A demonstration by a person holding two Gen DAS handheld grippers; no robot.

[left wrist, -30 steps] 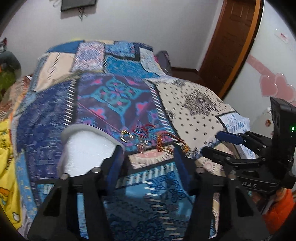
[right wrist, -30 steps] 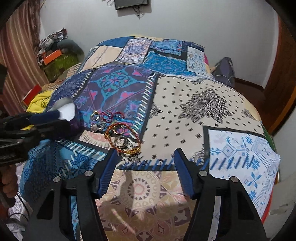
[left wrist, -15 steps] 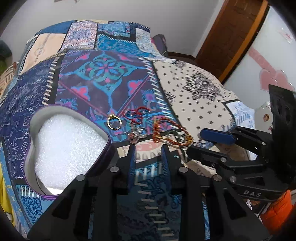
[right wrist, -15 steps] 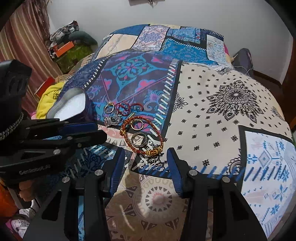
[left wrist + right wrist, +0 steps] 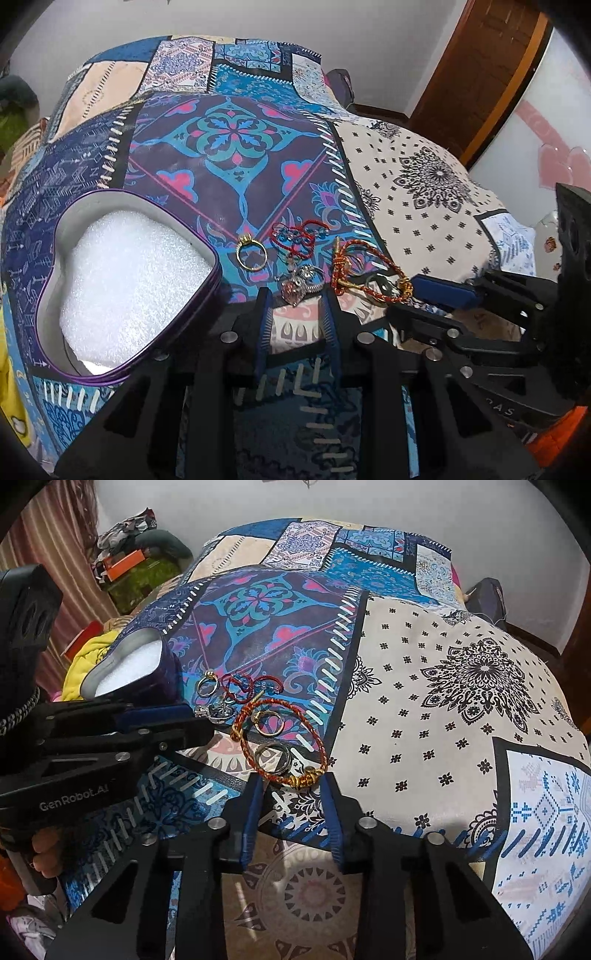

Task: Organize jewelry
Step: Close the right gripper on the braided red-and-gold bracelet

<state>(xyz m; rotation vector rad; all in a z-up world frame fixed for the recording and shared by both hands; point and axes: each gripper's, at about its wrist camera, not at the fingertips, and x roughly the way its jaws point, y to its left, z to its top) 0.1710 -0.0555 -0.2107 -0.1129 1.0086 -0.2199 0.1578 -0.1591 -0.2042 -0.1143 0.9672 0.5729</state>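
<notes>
Here the left gripper (image 5: 295, 295) has its jaws parted with a narrow gap, tips low over the bedspread (image 5: 424, 192), flanking a silver heart pendant (image 5: 295, 290) without gripping it. Just beyond lie a gold ring (image 5: 252, 254) and a red cord bracelet with blue beads (image 5: 295, 238). To the left sits a heart-shaped purple tin (image 5: 122, 373) lined with white foam (image 5: 129, 280).

The right gripper (image 5: 291, 779) likewise has its jaws parted, tips beside the gold knotted end of a red-and-gold braided bracelet (image 5: 321, 744), not clamping it. Inside that loop lie a gold ring (image 5: 269, 723) and a dark metal ring (image 5: 273, 758). All pieces rest on the patchwork fabric.
</notes>
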